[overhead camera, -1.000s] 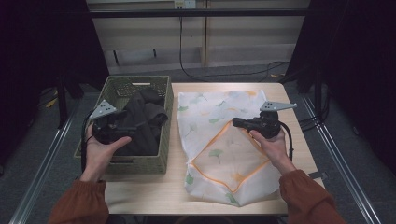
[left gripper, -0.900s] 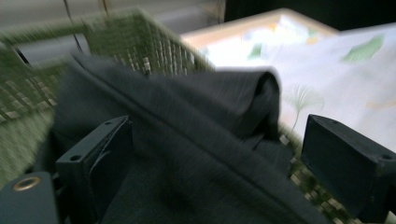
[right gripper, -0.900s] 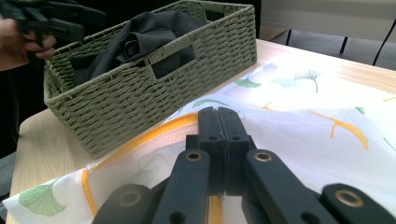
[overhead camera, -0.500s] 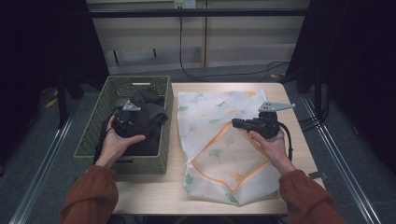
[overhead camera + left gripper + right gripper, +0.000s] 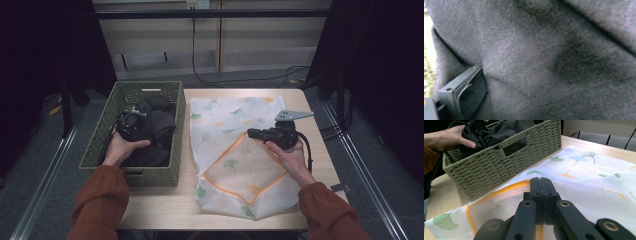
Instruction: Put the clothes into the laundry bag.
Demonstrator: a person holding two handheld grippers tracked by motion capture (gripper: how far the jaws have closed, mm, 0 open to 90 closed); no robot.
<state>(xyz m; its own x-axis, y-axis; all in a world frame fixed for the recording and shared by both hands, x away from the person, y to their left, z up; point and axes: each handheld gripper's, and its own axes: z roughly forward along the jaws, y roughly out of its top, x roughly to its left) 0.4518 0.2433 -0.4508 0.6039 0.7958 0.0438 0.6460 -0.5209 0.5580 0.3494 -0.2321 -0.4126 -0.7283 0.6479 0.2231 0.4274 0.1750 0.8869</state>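
While tongs (image 5: 131,121) gape: dark garment (image 5: 159,125) directly beneath.

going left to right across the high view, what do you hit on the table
green woven basket → left gripper, down in the basket on the dark clothes → white leaf-print laundry bag with orange trim → right gripper, its jaws shut on the bag's orange-trimmed edge → bare table
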